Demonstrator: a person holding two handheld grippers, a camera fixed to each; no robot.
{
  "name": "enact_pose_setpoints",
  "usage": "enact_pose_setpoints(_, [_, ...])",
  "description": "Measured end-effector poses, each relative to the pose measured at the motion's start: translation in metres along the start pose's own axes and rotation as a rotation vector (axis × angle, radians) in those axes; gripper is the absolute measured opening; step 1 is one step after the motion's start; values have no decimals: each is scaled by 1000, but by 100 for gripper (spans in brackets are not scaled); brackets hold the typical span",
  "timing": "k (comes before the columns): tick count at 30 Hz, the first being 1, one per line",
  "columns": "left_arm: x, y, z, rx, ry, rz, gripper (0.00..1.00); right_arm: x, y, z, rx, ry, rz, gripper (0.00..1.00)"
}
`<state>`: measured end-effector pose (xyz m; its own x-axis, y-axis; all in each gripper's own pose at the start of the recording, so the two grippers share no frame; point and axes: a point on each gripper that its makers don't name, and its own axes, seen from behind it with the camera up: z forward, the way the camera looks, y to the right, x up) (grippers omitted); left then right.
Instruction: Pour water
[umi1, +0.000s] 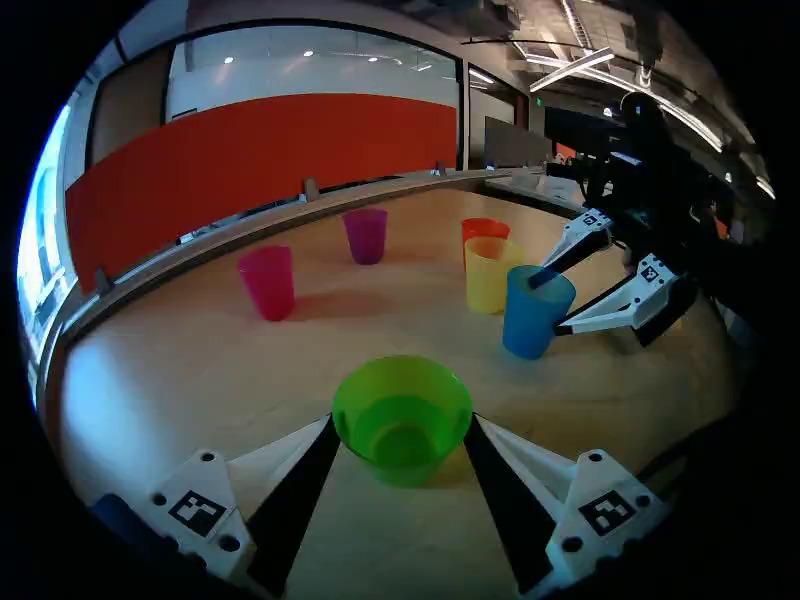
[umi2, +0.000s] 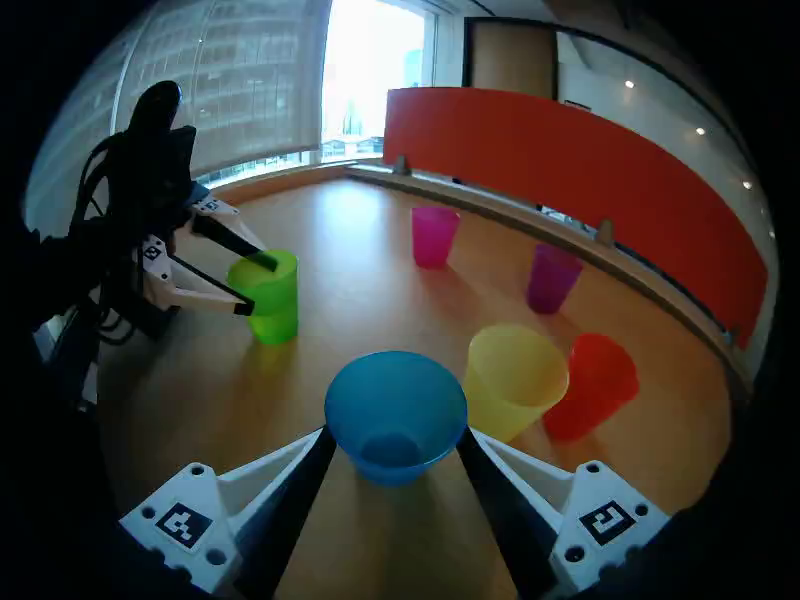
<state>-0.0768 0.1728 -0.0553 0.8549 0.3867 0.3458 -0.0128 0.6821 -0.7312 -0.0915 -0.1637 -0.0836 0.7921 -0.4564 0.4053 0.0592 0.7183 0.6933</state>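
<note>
A green cup stands upright on the wooden table, and my left gripper is shut on it, one finger against each side. The right gripper view shows that same green cup at the left, held by the left gripper. My right gripper is shut on an upright blue cup. From the left gripper view, the blue cup stands to the right with the right gripper around it. I cannot tell whether either cup holds water.
Further cups stand on the table: pink, purple, red, and yellow close beside the blue one. A raised rim and a red panel border the far edge. Bare wood lies between the green and blue cups.
</note>
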Motion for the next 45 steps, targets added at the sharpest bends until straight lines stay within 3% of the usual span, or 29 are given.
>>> enact_pose_setpoints(9, [-12,1,1,-2,-57,32,86,-3,2,-5,-14,-6,-8,100])
enact_pose_setpoints(21, [-17,-3,-12,34,-66,42,87,-10,7,-20,-43,9,20,100])
enact_pose_setpoints(33, [-26,-8,-41,94,-37,-10,87,-22,15,-48,-104,24,56,100])
enact_pose_setpoints(45, [-26,-28,-72,198,25,-82,87,-29,43,-77,-219,61,121,100])
